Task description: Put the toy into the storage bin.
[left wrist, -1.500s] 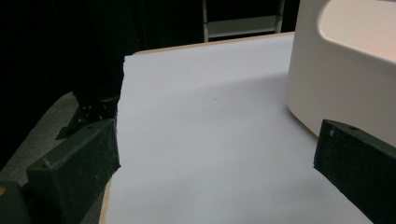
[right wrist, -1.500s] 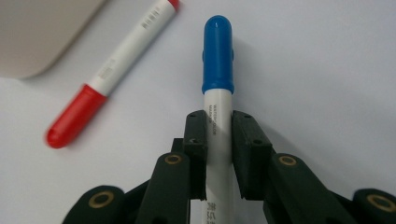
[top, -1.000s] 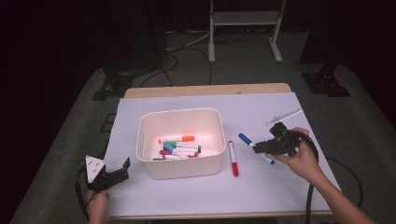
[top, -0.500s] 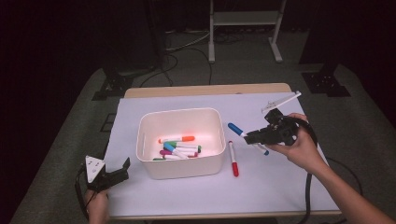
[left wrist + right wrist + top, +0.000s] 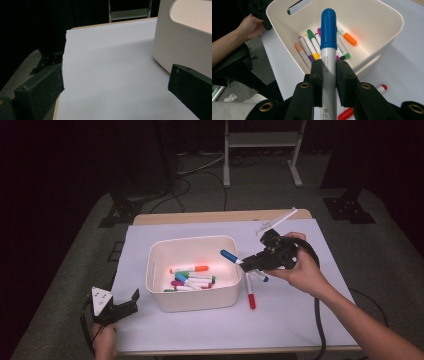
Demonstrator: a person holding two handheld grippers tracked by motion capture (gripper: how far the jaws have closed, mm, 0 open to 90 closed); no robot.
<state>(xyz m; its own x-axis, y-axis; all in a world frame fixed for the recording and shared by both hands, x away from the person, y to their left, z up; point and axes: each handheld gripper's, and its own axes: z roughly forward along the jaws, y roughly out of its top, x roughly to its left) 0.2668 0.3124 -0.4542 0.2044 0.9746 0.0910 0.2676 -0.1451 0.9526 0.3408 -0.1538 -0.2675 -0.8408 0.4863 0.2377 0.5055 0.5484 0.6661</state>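
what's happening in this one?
A person is clearing markers off the table into a white bin. The right gripper is shut on a blue-capped marker, holding it over the bin's right rim with the cap pointing in. Several markers already lie in the bin. A red-capped marker lies on the white sheet just right of the bin. The left gripper sits open and idle at the front left corner of the table.

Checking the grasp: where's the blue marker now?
Clamped in the right gripper, the blue marker pokes over the bin's right rim, above the red marker.
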